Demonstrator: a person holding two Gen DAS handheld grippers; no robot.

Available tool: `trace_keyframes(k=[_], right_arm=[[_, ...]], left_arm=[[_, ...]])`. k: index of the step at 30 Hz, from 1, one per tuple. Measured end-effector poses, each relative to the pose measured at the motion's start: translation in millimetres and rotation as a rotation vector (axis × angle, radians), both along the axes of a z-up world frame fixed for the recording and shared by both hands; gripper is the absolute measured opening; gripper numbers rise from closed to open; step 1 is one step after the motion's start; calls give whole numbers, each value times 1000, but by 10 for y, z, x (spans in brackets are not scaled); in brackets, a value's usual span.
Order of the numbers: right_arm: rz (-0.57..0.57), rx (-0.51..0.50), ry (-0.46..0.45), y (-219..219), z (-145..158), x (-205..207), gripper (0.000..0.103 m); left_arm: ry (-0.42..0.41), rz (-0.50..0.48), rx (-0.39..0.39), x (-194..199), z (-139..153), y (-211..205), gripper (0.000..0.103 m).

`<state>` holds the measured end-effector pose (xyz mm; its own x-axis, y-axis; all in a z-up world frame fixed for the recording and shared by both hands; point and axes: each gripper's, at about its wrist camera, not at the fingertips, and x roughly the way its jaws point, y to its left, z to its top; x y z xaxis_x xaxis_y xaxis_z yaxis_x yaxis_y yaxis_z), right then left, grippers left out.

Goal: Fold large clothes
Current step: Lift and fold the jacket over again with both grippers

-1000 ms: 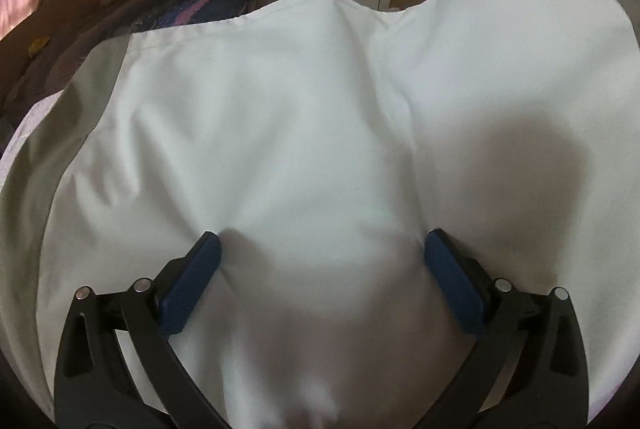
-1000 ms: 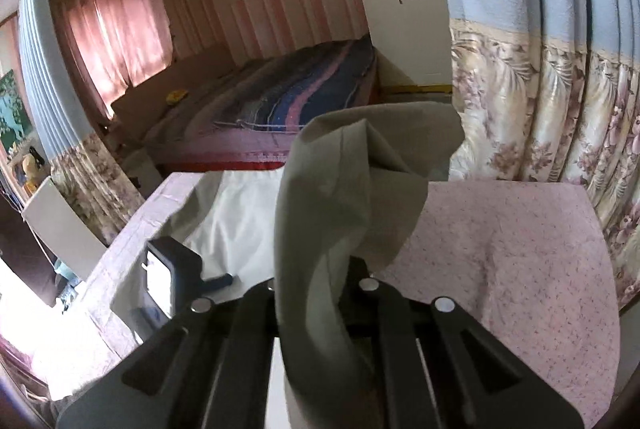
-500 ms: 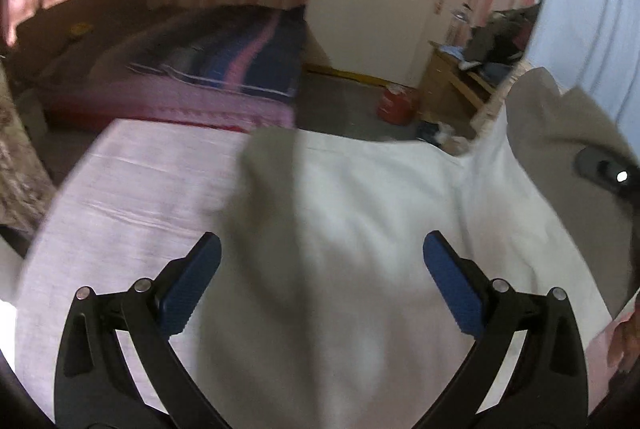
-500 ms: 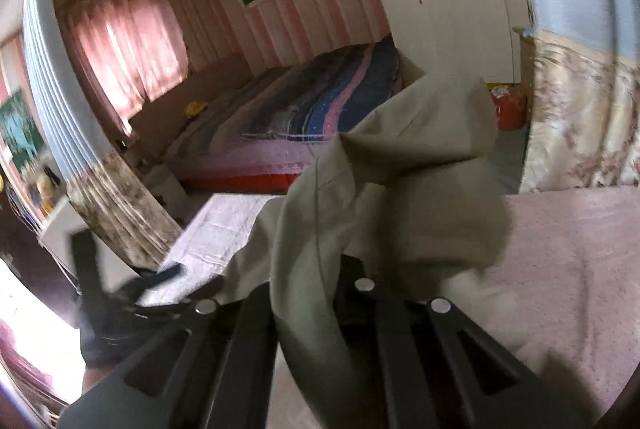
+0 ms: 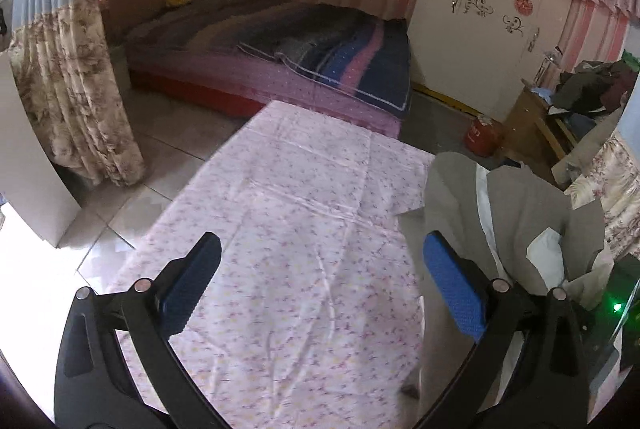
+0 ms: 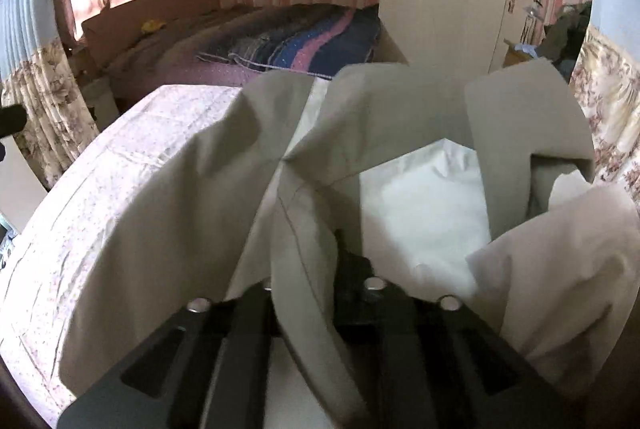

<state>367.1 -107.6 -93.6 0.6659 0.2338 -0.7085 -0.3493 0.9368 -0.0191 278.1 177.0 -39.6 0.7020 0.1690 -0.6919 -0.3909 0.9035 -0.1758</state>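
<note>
Left black gripper with blue pads [image 5: 320, 289], jaws wide apart, empty, over pink floral sheet [image 5: 296, 213]. Right gripper [image 6: 316, 277] jaws opening, fold of beige white-lined garment [image 6: 304, 229] between them, frame centre.

A table [image 5: 304, 213] covered by a sheet runs forward from the viewer. A jacket [image 6: 168, 213] lies heaped on the table's right part, with its lining [image 6: 424, 205] turned up in the middle. In the left wrist view, the left tool [image 5: 320, 289] hangs over the bare left part of the sheet, jaws wide apart, with the jacket just to its right. In the right wrist view, the right tool [image 6: 320, 293] sits low over the jacket, a fold of it draped between its opening jaws. Beyond the table's far end stands a bed [image 5: 280, 61]. A wardrobe [image 5: 480, 9] stands to the right of the bed, and a curtain [image 5: 68, 81] hangs on the left.
</note>
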Motion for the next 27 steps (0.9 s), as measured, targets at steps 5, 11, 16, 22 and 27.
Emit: trace_keyframes(k=[5, 11, 16, 22, 27], right_arm=[[62, 61, -131, -141, 632, -427, 66], [5, 130, -271, -958, 1414, -862, 82], [-168, 55, -313, -1833, 1517, -696, 87], [-336, 63, -251, -2721, 1294, -327, 87], [-328, 74, -222, -2942, 1251, -156, 87]], left_arm=[[-7, -27, -19, -31, 27, -22, 100], [-56, -189, -48, 118, 186, -517, 100], [-87, -357, -36, 215, 370, -1241, 100], [-113, -574, 17, 162, 541, -2327, 100], [-83, -628, 99, 126, 424, -2942, 100]])
